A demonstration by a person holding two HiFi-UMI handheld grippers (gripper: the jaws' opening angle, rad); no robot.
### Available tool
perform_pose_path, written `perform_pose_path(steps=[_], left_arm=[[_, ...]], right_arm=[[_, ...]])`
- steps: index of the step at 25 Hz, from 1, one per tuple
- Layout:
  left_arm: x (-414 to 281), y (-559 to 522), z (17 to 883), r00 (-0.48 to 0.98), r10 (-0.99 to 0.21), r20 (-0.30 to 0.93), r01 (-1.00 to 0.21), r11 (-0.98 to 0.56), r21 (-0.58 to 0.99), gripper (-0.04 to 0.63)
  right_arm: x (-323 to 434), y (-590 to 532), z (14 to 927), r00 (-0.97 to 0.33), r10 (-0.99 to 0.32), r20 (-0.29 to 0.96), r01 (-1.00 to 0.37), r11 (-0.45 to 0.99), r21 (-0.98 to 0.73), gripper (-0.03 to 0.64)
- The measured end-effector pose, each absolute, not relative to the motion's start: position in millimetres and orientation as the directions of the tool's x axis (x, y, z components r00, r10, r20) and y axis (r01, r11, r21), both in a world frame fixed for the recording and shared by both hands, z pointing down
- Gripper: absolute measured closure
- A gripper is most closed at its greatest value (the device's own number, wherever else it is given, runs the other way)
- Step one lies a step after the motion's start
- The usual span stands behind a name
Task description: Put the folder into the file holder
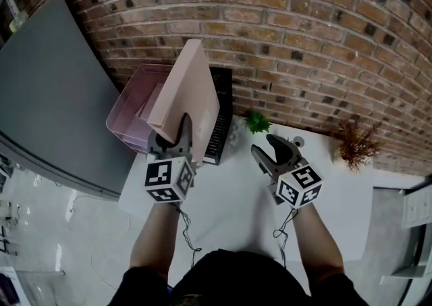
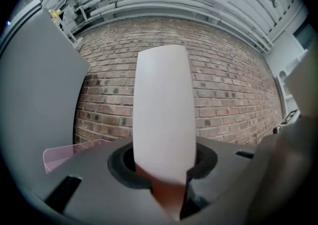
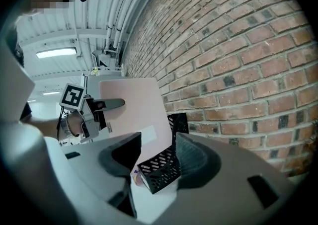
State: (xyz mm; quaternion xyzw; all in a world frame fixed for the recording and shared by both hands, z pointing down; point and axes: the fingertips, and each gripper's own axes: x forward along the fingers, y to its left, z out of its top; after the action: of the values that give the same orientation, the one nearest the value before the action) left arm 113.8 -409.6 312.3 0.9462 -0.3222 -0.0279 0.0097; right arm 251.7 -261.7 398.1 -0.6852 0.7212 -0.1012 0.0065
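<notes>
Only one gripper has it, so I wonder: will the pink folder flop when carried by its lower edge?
Probably stiff: the folder stands flat and straight above the left gripper, without sag. Likely light, since one narrow pinch holds it up. So tall, it might twist in the grip.

No word, brand or number to read anywhere here. The only signs are black-and-white square code patterns, on the faces of the left-hand white cube (image 1: 169,180) at lower left of the head view, part of the left gripper (image 1: 183,128), and on the right-hand white cube (image 1: 300,187) just right of centre, part of the right gripper (image 1: 265,146). Over in the right gripper view, one such pattern shows at middle left, and a small white strip label (image 3: 145,135) sits on the pale pink stiff folder (image 3: 141,102) near centre, with nothing legible on it.
</notes>
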Motion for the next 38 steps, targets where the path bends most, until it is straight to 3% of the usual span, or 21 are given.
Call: perform_pose_path(steps=[38], left_arm=[[157.0, -449.9, 351.1, 0.793, -0.595, -0.127, -0.584, -0.803, 0.118, 0.466]], right_arm=[[265.6, -286.7, 428.2, 0.018, -0.978, 0.206, -0.982, -0.056, -0.178, 0.403]])
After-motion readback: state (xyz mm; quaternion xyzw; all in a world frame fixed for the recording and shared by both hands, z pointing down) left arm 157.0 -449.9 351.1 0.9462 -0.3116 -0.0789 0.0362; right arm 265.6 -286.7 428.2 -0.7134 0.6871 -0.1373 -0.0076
